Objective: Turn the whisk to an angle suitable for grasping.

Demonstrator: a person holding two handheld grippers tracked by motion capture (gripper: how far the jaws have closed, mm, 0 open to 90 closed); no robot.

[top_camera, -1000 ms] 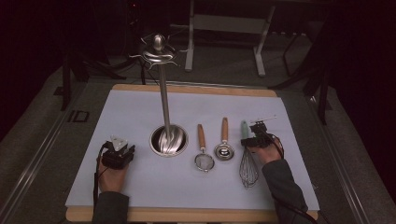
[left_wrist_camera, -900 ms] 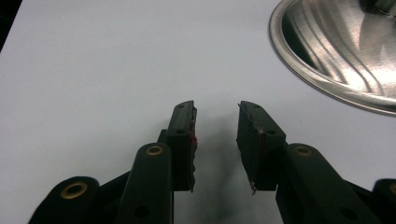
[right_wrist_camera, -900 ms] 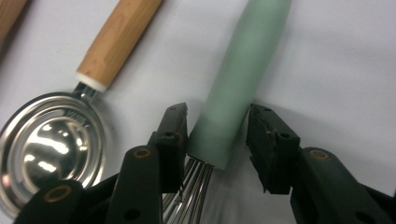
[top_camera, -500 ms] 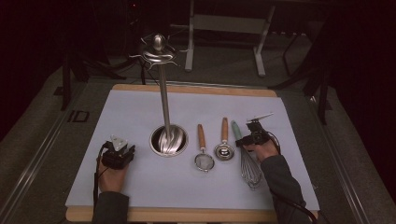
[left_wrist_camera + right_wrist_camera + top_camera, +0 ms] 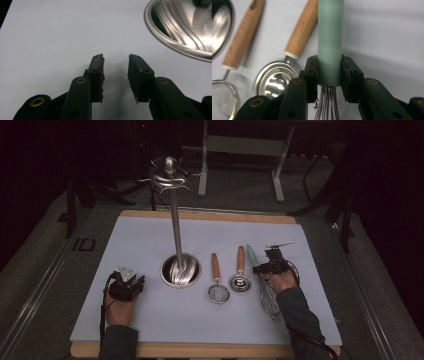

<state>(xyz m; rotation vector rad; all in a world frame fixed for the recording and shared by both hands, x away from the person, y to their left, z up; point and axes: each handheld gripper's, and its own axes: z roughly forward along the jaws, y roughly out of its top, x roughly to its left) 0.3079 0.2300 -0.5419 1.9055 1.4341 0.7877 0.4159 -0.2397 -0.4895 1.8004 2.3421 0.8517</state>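
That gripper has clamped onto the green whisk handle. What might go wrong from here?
The right gripper has just been closing on the whisk, low on the smooth green handle, right above the wires. Lifted, the whisk could tilt or slip between the pads. The measuring spoon and the strainer lie close beside it, so a swinging whisk might knock them. Carried toward the tall hanging stand, it might bump the pole.

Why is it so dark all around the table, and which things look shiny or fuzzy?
High view: the light falls on the white mat, and the room behind is near black. Left gripper view: the steel base glares in streaks, and the jaws throw a soft shadow. Right gripper view: the whisk handle is blurred up close, and the spoon bowl glints.
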